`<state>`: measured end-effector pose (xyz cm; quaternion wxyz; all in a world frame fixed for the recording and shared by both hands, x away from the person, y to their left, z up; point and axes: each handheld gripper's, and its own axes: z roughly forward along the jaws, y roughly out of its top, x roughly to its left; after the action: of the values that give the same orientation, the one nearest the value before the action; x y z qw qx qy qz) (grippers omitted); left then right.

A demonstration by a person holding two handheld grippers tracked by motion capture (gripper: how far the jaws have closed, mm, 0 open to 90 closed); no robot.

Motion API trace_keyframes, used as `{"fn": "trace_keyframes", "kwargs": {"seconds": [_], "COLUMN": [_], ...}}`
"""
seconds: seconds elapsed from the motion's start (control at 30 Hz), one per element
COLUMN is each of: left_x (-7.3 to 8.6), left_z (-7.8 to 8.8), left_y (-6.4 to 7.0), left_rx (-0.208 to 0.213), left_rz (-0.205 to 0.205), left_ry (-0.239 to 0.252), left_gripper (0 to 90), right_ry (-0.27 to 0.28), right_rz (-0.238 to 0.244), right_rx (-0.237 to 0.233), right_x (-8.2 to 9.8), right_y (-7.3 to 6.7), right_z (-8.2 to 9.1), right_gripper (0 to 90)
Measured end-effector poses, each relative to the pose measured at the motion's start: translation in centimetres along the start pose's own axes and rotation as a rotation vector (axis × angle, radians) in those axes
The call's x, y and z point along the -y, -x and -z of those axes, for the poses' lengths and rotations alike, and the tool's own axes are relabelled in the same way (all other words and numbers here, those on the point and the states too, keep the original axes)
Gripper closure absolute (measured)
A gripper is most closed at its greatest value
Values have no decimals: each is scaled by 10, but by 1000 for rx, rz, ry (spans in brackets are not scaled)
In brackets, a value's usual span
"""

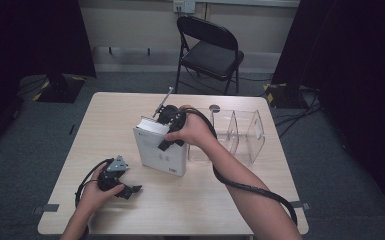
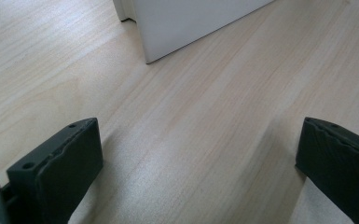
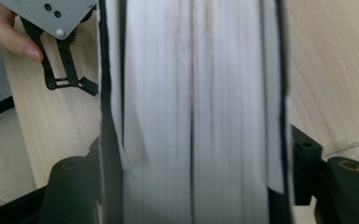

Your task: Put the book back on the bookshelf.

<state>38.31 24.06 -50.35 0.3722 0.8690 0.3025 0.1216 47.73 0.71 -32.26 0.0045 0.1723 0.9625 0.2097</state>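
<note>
The right gripper [image 1: 166, 135] has its jaws set across the top edge of a thick white book [image 1: 161, 150], which stands upright near the middle of the table [image 1: 105, 120]; in the right gripper view the page block [image 3: 191, 112] runs straight up between the two black jaws, which sit against its covers, so it looks clamped on the book. Just right of the book stands a clear plastic rack [image 1: 240, 131] with upright dividers, likely where the book belongs. The left gripper [image 1: 130, 190] rests low at the near left of the table, jaws spread wide with nothing between them, and its own view has the bottom corner of the book [image 2: 186, 23] well ahead. The risk I see is the grip itself: a heavy book held only along its top edge could swing or slide out once lifted, and loose pages may splay and let the covers slip. Carried right too low, its bottom corner could strike the near wall of the light rack and push it across the table or tip it
</note>
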Motion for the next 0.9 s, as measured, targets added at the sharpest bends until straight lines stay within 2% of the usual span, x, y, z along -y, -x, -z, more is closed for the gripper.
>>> {"fn": "trace_keyframes", "kwargs": {"seconds": [0.1,0.13,0.23,0.33,0.67,0.83,0.9], "left_x": [0,0,0,0,0,0,0], "left_z": [0,0,0,0,0,0,0], "left_y": [0,0,0,0,0,0,0], "left_rx": [0,1,2,1,1,1,1], "left_rz": [0,0,-1,-2,-3,-2,-2], "left_ry": [0,0,0,-1,-2,-2,-1], "left_gripper": [0,0,0,0,0,0,0], "right_ry": [-6,-5,-6,-12,-31,-118,-128], "right_rz": [6,-2,-28,-13,-21,-17,-5], "right_rx": [0,-7,-19,-13,-2,16,22], "right_x": [-1,-1,0,1,0,-5,-6], "right_y": [-1,-2,-3,-3,-5,-7,-8], "right_z": [-2,-3,-6,-6,-7,-9,-9], "right_gripper": [334,363,371,369,396,414,438]}}
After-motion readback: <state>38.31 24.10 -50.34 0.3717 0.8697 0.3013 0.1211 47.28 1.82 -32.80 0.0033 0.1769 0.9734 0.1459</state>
